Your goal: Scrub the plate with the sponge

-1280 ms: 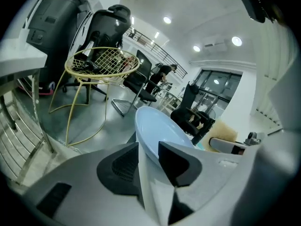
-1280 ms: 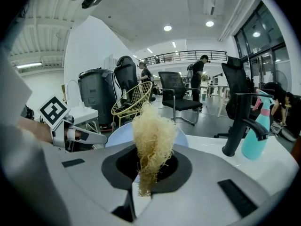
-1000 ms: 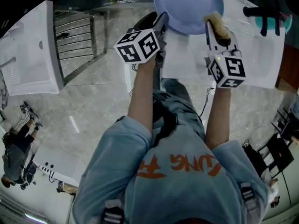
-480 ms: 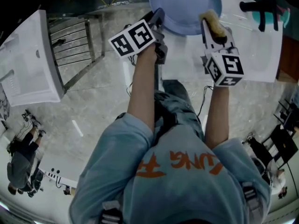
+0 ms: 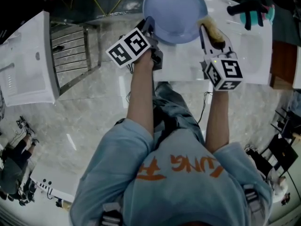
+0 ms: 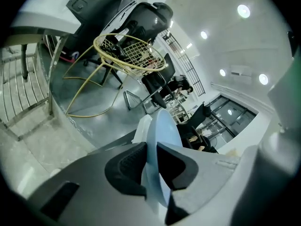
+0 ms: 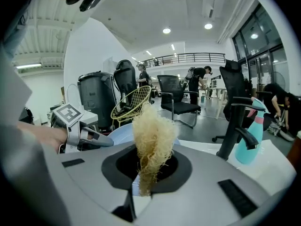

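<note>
A pale blue plate [image 5: 175, 13] is at the white counter's far edge; in the left gripper view I see the plate [image 6: 162, 131] edge-on. My left gripper [image 5: 149, 25] has its jaws closing on the plate's left rim, and both pads touch the rim between them. My right gripper [image 5: 207, 25] is shut on a yellow, fibrous sponge [image 5: 212, 32] just right of the plate. In the right gripper view the sponge [image 7: 153, 140] sticks up from the jaws, with the plate [image 7: 120, 131] and the left gripper [image 7: 94, 140] behind it to the left.
A black faucet [image 5: 244, 7] and a teal bottle [image 5: 256, 17] stand at the counter's [image 5: 244, 51] back right. A metal rack [image 5: 75, 46] is on the floor to the left. A yellow wire chair [image 6: 129, 53] and office chairs stand beyond the counter.
My left gripper has slid onto the plate's left rim and its jaws have narrowed onto it. The right gripper stays beside the plate with the sponge.
</note>
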Available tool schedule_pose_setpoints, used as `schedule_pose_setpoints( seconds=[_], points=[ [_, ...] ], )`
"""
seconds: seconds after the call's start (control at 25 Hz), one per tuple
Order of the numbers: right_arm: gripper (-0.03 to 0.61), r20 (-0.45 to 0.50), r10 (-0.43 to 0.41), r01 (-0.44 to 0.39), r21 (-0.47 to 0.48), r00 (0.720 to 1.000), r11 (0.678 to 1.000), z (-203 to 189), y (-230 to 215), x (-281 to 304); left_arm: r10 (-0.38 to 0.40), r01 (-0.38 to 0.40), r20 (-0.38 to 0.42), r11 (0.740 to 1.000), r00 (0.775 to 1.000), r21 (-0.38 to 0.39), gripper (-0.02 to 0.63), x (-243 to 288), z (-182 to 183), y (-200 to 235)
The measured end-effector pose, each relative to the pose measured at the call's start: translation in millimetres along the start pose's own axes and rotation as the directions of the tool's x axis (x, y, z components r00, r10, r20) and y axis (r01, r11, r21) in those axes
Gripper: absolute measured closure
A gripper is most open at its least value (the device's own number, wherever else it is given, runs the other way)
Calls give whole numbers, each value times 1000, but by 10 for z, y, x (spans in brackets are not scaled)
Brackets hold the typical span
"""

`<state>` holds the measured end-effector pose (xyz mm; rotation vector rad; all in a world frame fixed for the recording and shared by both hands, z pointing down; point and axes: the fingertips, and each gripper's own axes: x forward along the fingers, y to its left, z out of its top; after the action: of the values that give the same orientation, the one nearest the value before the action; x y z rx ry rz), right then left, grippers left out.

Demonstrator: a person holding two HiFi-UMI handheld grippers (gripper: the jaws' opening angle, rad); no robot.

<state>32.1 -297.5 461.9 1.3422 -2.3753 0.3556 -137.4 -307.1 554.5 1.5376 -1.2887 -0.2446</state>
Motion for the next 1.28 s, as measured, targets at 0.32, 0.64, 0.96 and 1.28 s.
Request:
schedule_pose_setpoints(
  seconds=[0.32, 0.64, 0.96, 1.28],
  points=[
    [546, 65, -18, 20, -24, 998, 1000, 70, -154, -426, -77, 72, 108, 996, 991, 51, 568, -407, -54, -299],
    [548, 189, -21, 26, -27, 982, 999, 450, -308, -901, -152, 121, 153, 974, 977, 191, 569, -809, -158, -861],
    [548, 278, 110, -90, -83, 954, 992, 858, 76, -1024, -201, 149, 156, 944, 967, 293, 578, -1092, -341, -1350],
    [546, 255, 312, -290, -120, 915, 950, 906, 888, -737, -172, 108, 138, 917, 975, 384, 578, -1324, -392, -1352]
  ],
)
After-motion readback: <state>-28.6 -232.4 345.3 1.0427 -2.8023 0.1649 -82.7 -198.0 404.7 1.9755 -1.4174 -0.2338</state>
